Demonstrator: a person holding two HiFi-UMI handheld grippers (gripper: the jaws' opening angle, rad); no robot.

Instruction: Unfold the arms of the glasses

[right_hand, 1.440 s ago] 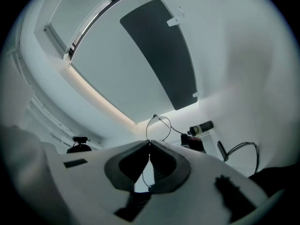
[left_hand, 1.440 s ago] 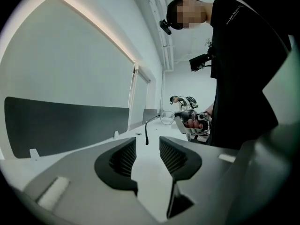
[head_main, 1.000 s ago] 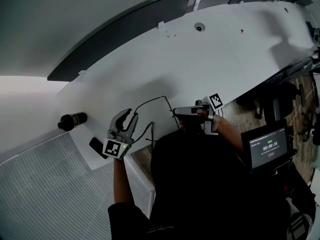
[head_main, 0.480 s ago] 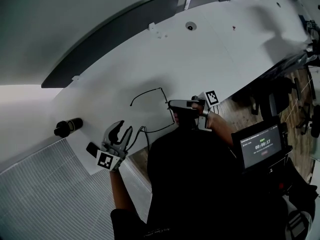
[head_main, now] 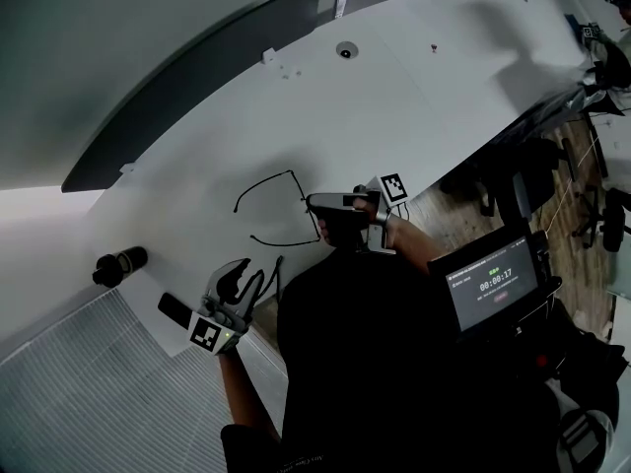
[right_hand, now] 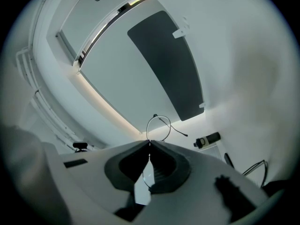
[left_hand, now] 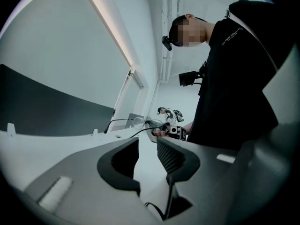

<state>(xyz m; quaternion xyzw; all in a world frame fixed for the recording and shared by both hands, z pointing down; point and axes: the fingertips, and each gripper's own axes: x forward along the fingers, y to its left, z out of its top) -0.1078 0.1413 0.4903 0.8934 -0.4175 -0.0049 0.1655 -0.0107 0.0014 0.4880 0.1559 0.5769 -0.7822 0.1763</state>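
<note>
Right claw (right_hand: pixel 149 144) clenched on glasses (right_hand: pixel 157 128) (2 arms out); left claw (left_hand: pixel 147 145) apart, empty, narrowing.

"00:00:17" on the screen (head_main: pixel 496 284)

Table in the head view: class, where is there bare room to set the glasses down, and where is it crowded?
Free: the wide white stretch of table between the glasses and the round grommet. Crowded: the near corner, with the black cylinder, a flat black item, a cable and the left tool.
</note>
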